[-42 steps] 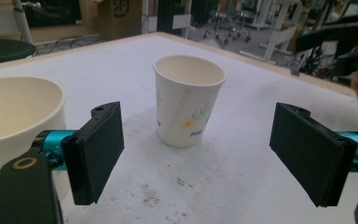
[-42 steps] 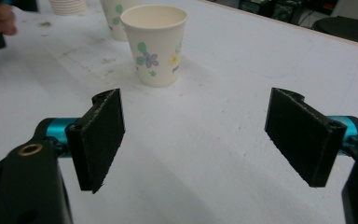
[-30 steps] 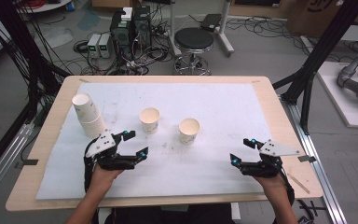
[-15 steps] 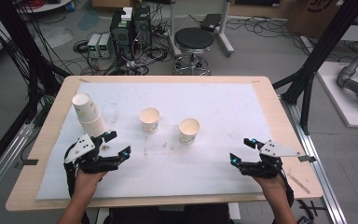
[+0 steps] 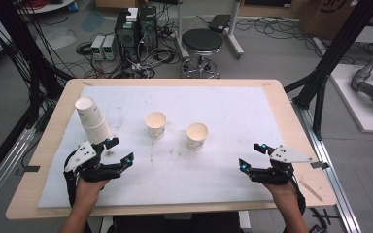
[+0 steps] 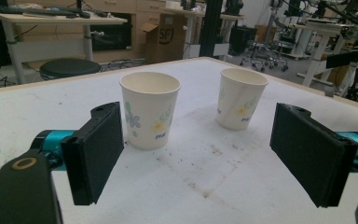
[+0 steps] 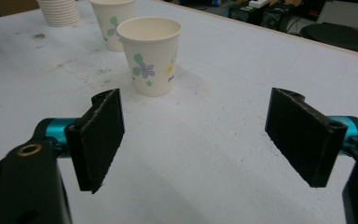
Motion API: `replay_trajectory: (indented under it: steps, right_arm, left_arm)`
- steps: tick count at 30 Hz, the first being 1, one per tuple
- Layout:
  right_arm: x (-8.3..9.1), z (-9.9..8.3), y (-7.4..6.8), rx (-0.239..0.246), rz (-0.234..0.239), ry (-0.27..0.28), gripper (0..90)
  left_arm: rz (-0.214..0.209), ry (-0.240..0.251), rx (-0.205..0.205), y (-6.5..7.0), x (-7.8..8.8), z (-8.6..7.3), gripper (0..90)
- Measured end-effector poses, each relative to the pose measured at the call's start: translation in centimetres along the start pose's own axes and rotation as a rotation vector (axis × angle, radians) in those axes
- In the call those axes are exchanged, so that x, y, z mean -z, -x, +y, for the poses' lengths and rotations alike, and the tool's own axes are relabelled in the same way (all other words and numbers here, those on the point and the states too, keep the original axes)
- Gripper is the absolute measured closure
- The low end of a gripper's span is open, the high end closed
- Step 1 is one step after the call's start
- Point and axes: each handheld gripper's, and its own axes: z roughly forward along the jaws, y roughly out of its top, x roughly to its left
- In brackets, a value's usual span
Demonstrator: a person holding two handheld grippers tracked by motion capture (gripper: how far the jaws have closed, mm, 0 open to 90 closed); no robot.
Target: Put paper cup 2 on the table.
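Observation:
Two white paper cups with flower prints stand upright mid-table: one (image 5: 156,124) to the left, the other (image 5: 196,135) to the right. A tilted stack of the same cups (image 5: 91,121) stands at the left. My left gripper (image 5: 120,150) is open near the front left, just below the stack, with nothing between its jaws. In the left gripper view (image 6: 200,154) both cups (image 6: 150,112) (image 6: 240,98) lie ahead of it. My right gripper (image 5: 250,156) is open and empty at the front right. In the right gripper view (image 7: 200,140) the nearer cup (image 7: 150,56) stands ahead, a little left.
A white sheet (image 5: 223,111) covers most of the wooden table (image 5: 291,121). Beyond the far edge are a black stool (image 5: 202,43), electronics boxes and tangled cables on the floor. Black frame posts (image 5: 320,82) rise at both sides.
My left gripper has shifted left, away from the two cups, then held still beside the stack. The right gripper and the cups have not moved.

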Motion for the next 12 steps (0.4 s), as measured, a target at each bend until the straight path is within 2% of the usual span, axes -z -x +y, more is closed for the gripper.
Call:
replay_trajectory:
  steps: [12]
  right_arm:
    - [0.09,-0.07,0.20,-0.006,-0.002,0.001,20.2]
  left_arm:
    - [-0.002,-0.007,-0.006,0.13,-0.17,-0.06,17.4]
